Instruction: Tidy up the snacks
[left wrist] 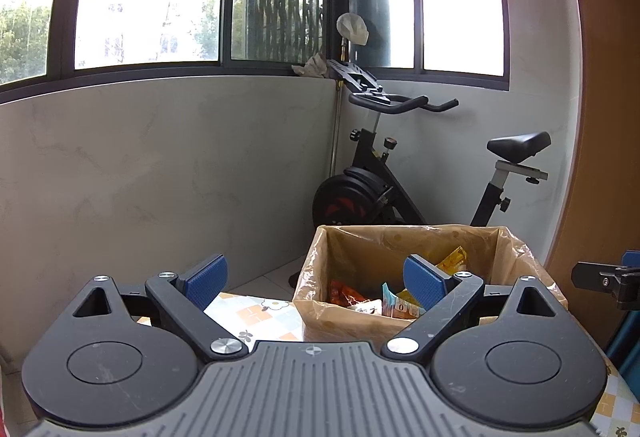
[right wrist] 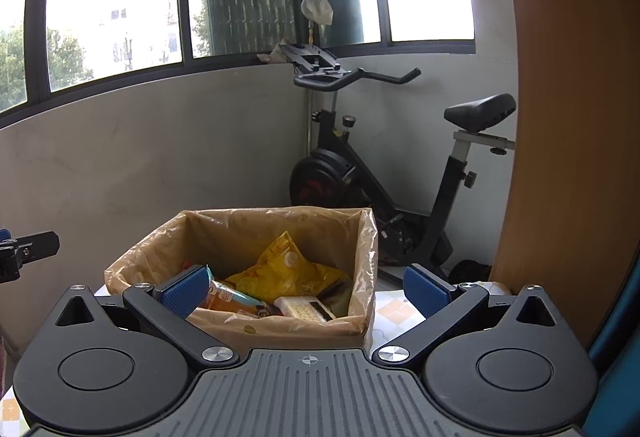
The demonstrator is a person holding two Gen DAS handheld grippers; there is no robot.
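A cardboard box [left wrist: 340, 325] lined with a clear plastic bag stands on the table and holds several snack packets. In the right wrist view the same box [right wrist: 280, 333] shows a yellow packet [right wrist: 288, 269], an orange bar [right wrist: 230, 303] and a white packet [right wrist: 300, 311]. The left wrist view shows an orange-red packet [left wrist: 344, 295] and a light blue packet [left wrist: 400, 307]. My left gripper [left wrist: 316, 281] hovers open just in front of the box, nothing between its blue pads. My right gripper [right wrist: 306, 291] is also open and empty, facing the box.
The table wears a checked cloth with flowers [left wrist: 256, 313]. Behind the box stands a black exercise bike [left wrist: 400, 181] in the corner under windows. A wooden panel [right wrist: 568, 117] rises at the right. The right gripper's tip [left wrist: 608, 279] shows at the left view's edge.
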